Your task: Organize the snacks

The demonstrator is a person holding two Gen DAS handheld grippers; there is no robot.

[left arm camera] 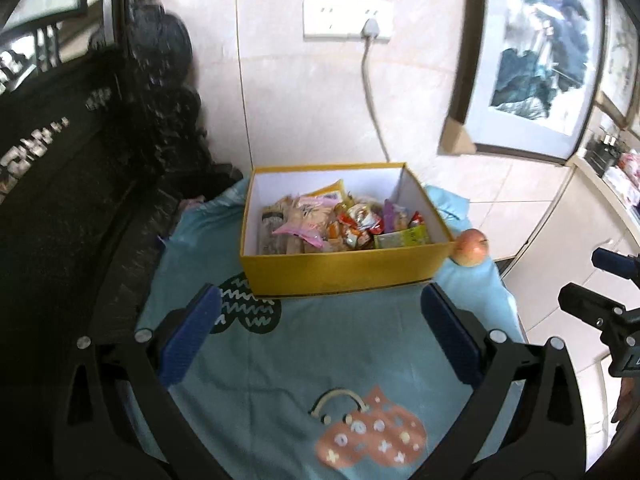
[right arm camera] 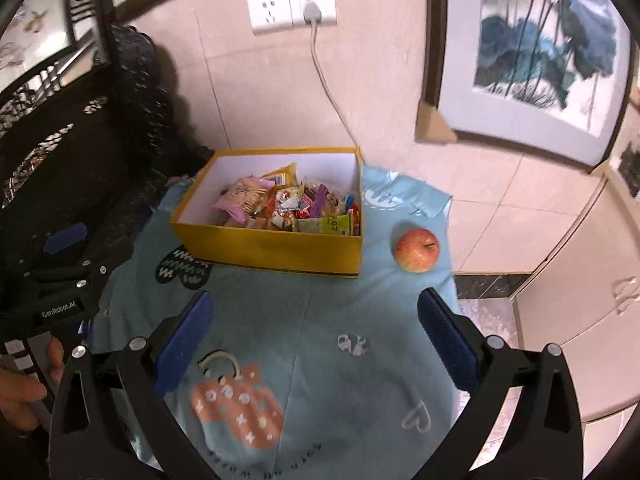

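both grippers, left gripper (left arm camera: 320, 336) and right gripper (right arm camera: 316, 336), hang wide apart and empty. yellow box (right arm camera: 276, 250) of snacks (right arm camera: 288, 206) sits straight ahead, long side across; apple (right arm camera: 416, 255) beside it, nearer the right.

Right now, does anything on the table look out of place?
Yes: the apple lies alone on the blue cloth, outside the yellow box, while the snack packets are piled inside.

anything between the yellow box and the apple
No. In the right wrist view only bare blue cloth separates the yellow box from the apple.
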